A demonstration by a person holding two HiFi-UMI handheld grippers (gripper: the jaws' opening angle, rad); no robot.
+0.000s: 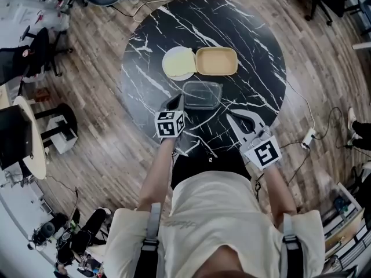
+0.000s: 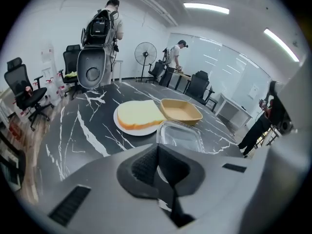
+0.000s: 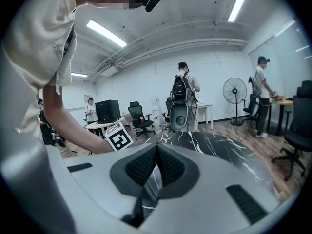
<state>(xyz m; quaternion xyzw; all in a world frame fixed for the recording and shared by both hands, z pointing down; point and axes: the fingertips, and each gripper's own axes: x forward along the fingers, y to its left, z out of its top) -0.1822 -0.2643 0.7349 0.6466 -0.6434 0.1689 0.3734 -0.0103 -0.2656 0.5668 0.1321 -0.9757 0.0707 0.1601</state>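
My left gripper (image 1: 176, 103), jaws pressed together on nothing, sits just beside the clear rectangular plastic container (image 1: 202, 94) on the round black marble tabletop (image 1: 255, 51). Beyond it, a round white plate (image 1: 168, 69) bearing a pale bread slice (image 1: 178, 61) touches a tan rectangular tray (image 1: 217, 61). My right gripper (image 1: 235, 120), likewise closed and empty, hovers near the tabletop's front edge.

Head view steeply overhead; gripper views skim table (image 1: 243, 28).
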